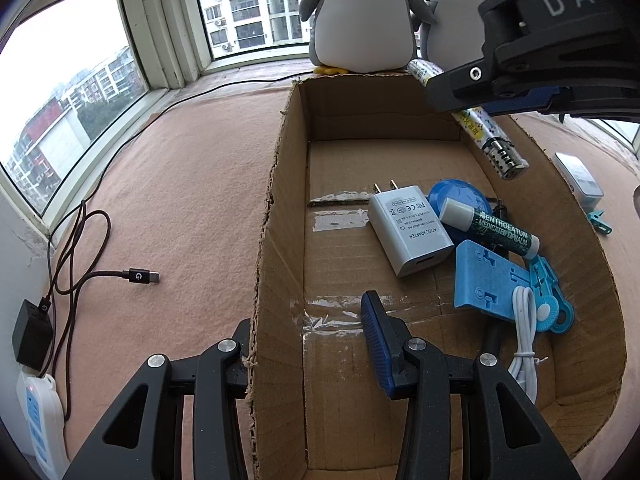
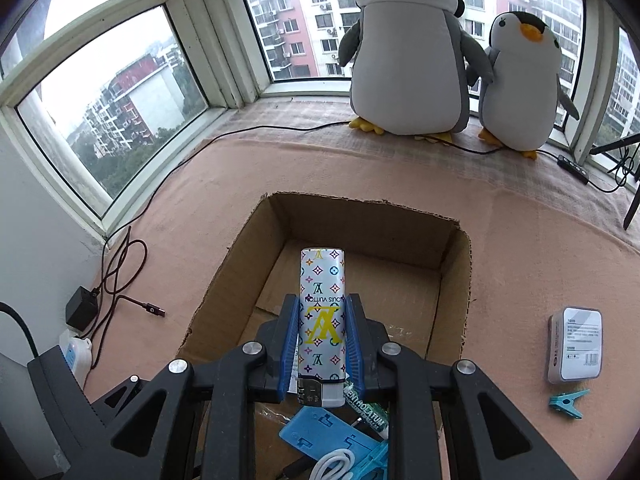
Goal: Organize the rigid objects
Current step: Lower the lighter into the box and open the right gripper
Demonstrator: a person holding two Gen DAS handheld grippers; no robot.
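Right gripper [image 2: 322, 344] clamps the lighter [image 2: 321, 320] above the cardboard box [image 2: 456, 280].
Left gripper [image 1: 308, 344] grips the box wall; only its view shows one white adapter [image 1: 410, 230]; two plush penguins [image 2: 408, 48].

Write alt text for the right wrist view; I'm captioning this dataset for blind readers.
The right gripper clamps a patterned lighter over an open cardboard box on a pink-covered window ledge. Two plush penguins stand by the window; a white tin and teal clip lie right of the box.
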